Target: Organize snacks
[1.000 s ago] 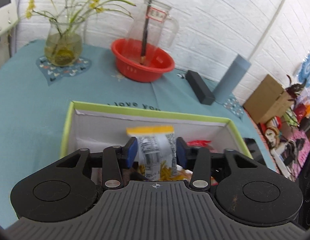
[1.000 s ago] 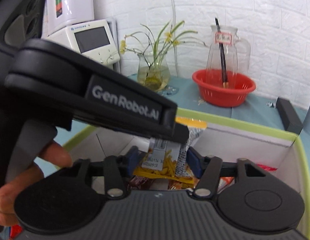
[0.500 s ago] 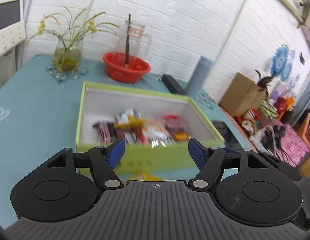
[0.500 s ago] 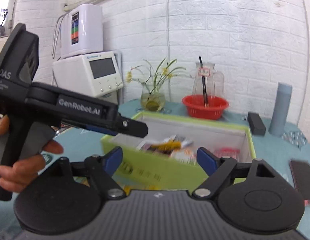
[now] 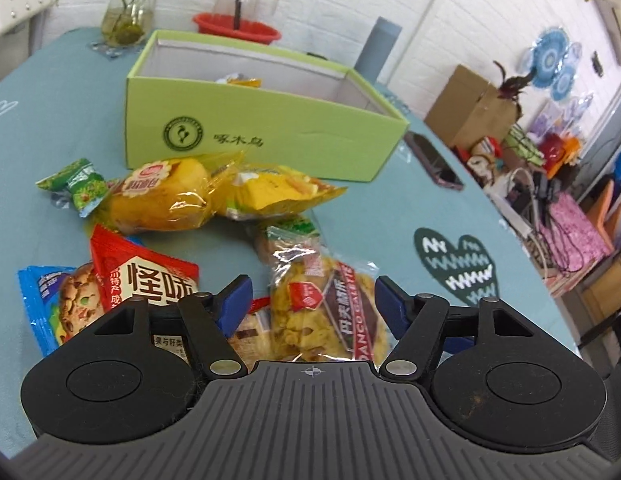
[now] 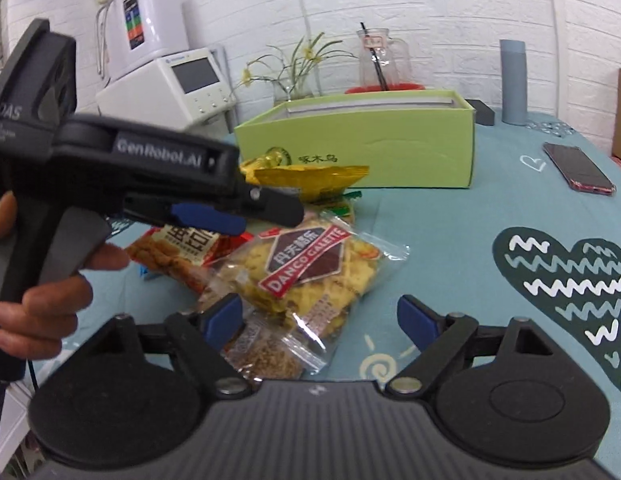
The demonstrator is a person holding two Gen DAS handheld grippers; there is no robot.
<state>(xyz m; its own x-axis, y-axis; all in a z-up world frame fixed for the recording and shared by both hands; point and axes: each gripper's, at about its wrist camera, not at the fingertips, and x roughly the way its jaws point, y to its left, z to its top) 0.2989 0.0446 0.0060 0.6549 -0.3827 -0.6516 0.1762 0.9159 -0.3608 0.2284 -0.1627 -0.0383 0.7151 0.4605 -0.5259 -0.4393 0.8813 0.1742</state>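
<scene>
Both claws have been drawn back from inside the green box (image 5: 266, 136) to the loose snacks before it on the desk (image 5: 390, 216). The left claw (image 5: 312, 306), its jaws lately narrowed slightly, is held open astride the Danco galette packet (image 5: 330, 312), unpressed. The right claw (image 6: 320, 320), lately widened, stands open and empty. One yellow packet (image 5: 238, 79) is seen inside the box.

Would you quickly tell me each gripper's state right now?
Left gripper: open, holding nothing, jaws just opened.
Right gripper: open, holding nothing, jaws just opened.
</scene>
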